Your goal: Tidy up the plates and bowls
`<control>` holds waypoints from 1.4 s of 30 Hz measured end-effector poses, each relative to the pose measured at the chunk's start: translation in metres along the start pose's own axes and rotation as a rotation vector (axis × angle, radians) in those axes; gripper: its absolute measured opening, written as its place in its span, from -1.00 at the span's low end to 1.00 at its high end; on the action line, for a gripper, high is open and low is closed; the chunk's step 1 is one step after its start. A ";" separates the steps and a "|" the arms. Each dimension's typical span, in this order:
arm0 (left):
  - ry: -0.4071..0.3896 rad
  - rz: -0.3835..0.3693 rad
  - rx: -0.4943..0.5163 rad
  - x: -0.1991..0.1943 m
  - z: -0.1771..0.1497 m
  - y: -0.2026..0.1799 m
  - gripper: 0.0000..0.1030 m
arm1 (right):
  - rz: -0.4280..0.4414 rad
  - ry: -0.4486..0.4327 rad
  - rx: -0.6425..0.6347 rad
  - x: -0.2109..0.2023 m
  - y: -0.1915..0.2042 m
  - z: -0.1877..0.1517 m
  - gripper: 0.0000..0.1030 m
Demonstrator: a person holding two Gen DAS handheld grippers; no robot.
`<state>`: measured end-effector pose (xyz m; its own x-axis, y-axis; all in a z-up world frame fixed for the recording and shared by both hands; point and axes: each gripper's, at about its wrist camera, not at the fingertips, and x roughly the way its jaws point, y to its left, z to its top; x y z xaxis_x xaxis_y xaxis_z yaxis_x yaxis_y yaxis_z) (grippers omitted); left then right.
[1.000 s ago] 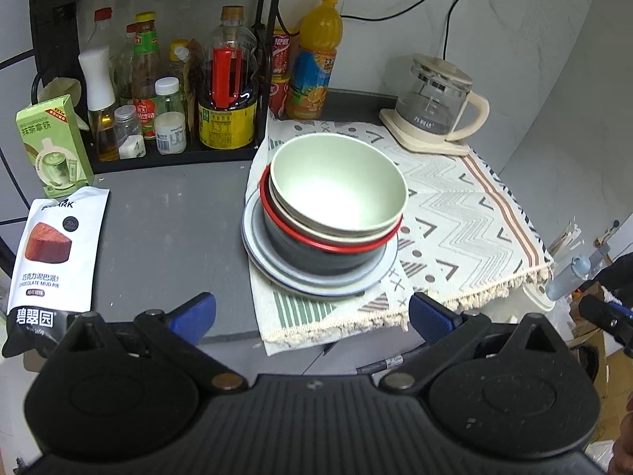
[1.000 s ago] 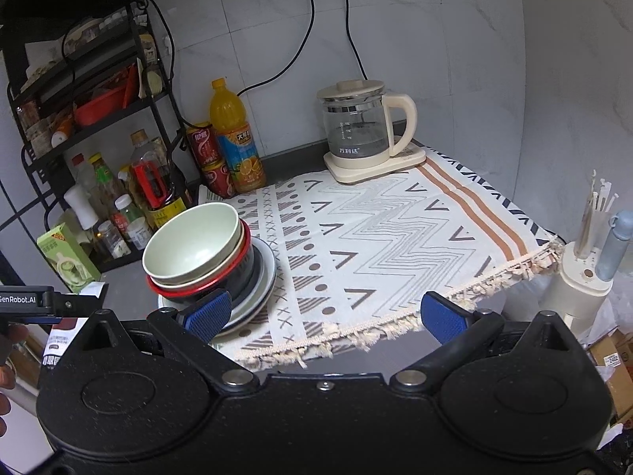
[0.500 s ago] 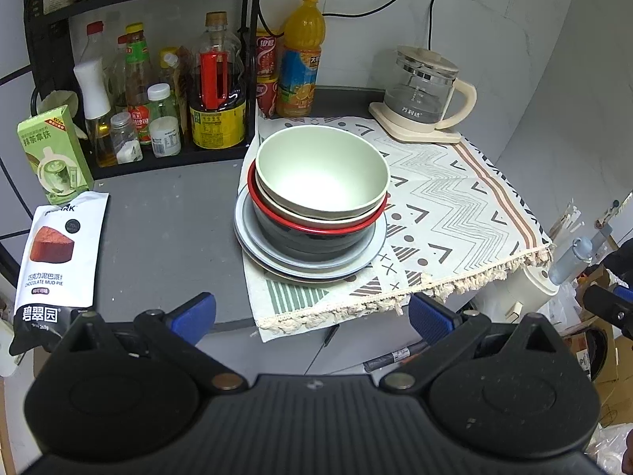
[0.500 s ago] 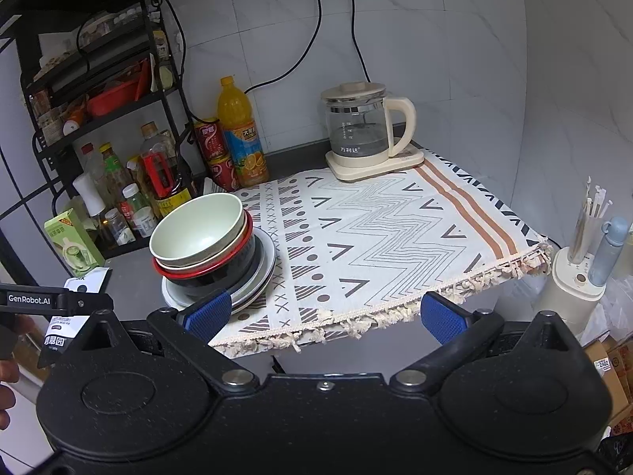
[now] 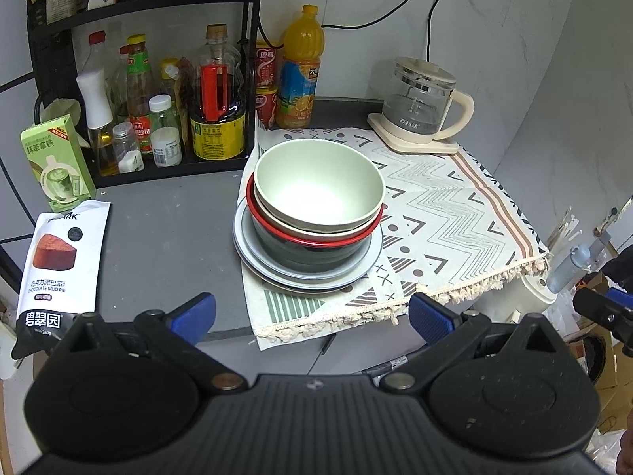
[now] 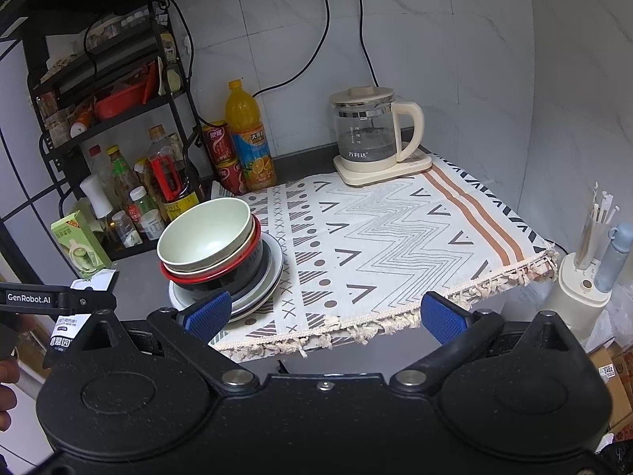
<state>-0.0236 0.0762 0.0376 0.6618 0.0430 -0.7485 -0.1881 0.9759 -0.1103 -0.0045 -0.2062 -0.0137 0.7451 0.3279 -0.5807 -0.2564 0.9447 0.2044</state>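
Both grippers hang back from the bench (image 5: 166, 237) edge with nothing between their fingers. The left gripper (image 5: 312, 314) has its blue-padded fingers (image 5: 196, 312) spread wide apart, and the stack of dishes sits ahead of it, between the two pads in view but well beyond them. The right gripper (image 6: 325, 314) is likewise spread wide and empty; its left pad overlaps the near edge of the stack in its view, though contact cannot be told.

The stack stands at the left end of a patterned cloth (image 5: 443, 213) with a fringed front edge. At the bottom lie grey plates (image 5: 372, 261), nested one on another. On them rests a black bowl (image 5: 308, 253) with a red rim, inside it a cream bowl (image 5: 300, 227), and on top a pale green bowl (image 5: 316, 186), empty and upright.

Behind the stack stand an orange drink bottle (image 5: 300, 75) and red cans (image 5: 266, 79). A glass kettle (image 5: 421, 103) on its cream base sits at the far right corner of the cloth. A black rack (image 5: 150, 79) of sauce bottles fills the left, with a green matcha carton (image 5: 57, 158) and a chocolate pie bag (image 5: 59, 261) near it on the bare grey surface
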 end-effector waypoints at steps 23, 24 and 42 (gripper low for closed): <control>-0.015 0.002 0.006 -0.007 0.002 -0.004 0.99 | 0.007 -0.004 0.008 0.001 -0.003 0.001 0.99; -0.016 0.003 0.007 -0.007 0.002 -0.004 0.99 | 0.007 -0.004 0.009 0.001 -0.003 0.001 0.99; -0.012 0.000 0.009 -0.016 0.004 -0.010 0.99 | 0.009 0.004 0.029 -0.008 -0.004 0.001 0.99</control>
<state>-0.0296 0.0667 0.0536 0.6701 0.0458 -0.7408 -0.1821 0.9777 -0.1043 -0.0089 -0.2124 -0.0095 0.7402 0.3365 -0.5821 -0.2454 0.9412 0.2321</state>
